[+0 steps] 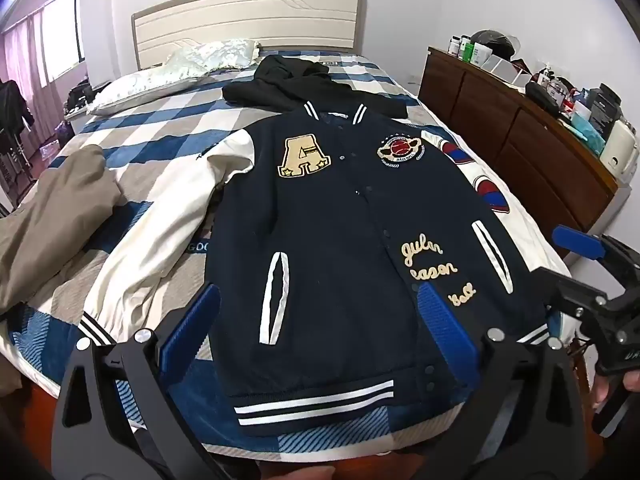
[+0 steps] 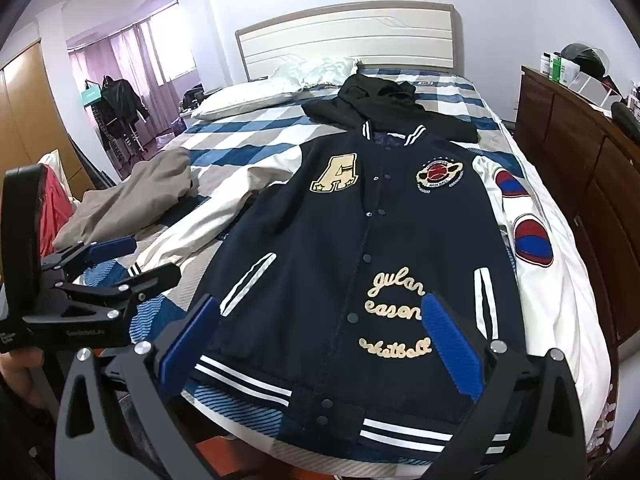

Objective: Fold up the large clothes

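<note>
Left gripper, black frame with blue ribbed finger pads: jaws spread wide, nothing between them, hovering over the hem of the jacket. Right gripper, same build, also wide apart and empty, above the hem on the other side. Each tool shows up at the edge of the other's view: right one far right in the left wrist view, partly cut off by the frame; left one at the left edge of the right wrist view.

Navy varsity jacket with white sleeves and striped ribbed hem lies front-up, snapped closed, flat on the blue, white and grey checked bedspread, collar toward the beige headboard, hem at the foot of the bed nearest the cameras. Cream "A" patch and round red-and-cream badge on the chest. Cream script lettering low on the front is partly covered by a blue pad in both views; hard to read. The sleeve toward the dresser carries red-and-blue patches; its cuff is out of sight past the bed edge. The other sleeve angles out across the bedspread.

Crumpled black garment just beyond the collar, touching or overlapping it, can't tell which. Tan bunched cloth at the window side, cut off by the frame. White pillow by the headboard. Dark wood dresser beside the bed, top cluttered, items too small to identify.
</note>
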The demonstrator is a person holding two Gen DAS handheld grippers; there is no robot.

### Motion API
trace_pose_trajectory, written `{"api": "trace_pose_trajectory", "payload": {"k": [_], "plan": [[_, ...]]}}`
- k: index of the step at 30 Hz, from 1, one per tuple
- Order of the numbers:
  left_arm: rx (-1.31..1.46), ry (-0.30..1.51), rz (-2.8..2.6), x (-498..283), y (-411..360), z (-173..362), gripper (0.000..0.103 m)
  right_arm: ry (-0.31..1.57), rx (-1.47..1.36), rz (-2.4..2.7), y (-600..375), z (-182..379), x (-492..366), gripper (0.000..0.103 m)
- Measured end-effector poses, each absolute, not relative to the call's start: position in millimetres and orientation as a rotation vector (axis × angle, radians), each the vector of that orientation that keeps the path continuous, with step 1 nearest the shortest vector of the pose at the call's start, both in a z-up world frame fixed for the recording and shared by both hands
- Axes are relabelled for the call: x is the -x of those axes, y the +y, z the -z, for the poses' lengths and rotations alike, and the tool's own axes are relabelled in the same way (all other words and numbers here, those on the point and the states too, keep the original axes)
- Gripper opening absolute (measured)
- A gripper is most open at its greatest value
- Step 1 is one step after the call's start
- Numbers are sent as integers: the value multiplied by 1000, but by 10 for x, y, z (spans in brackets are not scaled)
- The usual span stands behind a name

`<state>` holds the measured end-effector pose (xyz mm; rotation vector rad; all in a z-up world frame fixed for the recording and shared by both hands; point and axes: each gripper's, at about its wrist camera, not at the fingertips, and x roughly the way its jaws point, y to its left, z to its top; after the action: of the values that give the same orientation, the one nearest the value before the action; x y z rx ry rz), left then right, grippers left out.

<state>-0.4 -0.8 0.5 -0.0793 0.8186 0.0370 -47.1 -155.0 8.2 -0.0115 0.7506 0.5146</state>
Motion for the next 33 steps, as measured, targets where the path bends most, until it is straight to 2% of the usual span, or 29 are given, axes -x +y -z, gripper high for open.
{"api": "trace_pose_trajectory", "payload": {"k": [7, 33], "plan": [[58, 828, -16, 49, -55, 3, 97, 789, 34, -514, -1428, -10, 397, 98], [71, 828, -32, -49, -88, -89, 97, 737, 68, -501, -1508, -79, 454, 98]]}}
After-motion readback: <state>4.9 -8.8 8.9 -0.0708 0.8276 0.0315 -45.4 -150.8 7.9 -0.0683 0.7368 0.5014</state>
